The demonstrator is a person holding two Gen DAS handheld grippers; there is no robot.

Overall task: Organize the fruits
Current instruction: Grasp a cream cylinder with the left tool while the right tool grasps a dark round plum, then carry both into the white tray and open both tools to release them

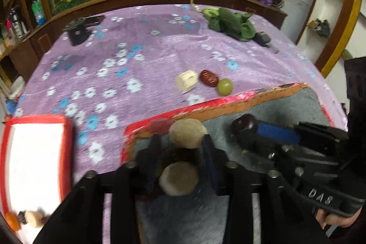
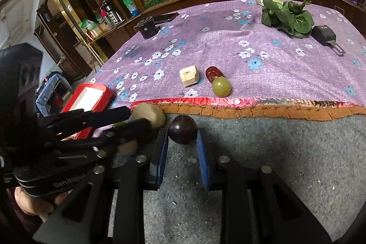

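Observation:
My left gripper [image 1: 183,141] is shut on a tan round fruit [image 1: 187,133] at its tips, over the near corner of a grey mat [image 1: 286,106]. A second tan piece [image 1: 178,178] lies further back between the fingers. My right gripper [image 2: 182,134] is shut on a dark plum [image 2: 183,129] low over the same mat [image 2: 274,152]. Beyond the mat's red-orange trim, a cream cube [image 2: 188,78], a red date [image 2: 212,72] and a green grape [image 2: 221,86] sit together on the purple cloth. A red-rimmed white tray [image 1: 34,152] at left holds a few small fruits [image 1: 33,217].
Leafy greens [image 2: 288,15] and a black buckle [image 2: 324,34] lie at the far right of the flowered cloth. A black cylinder [image 2: 146,28] and a phone are at the far left. A wooden frame with a flower picture backs the table. A hand holds each gripper.

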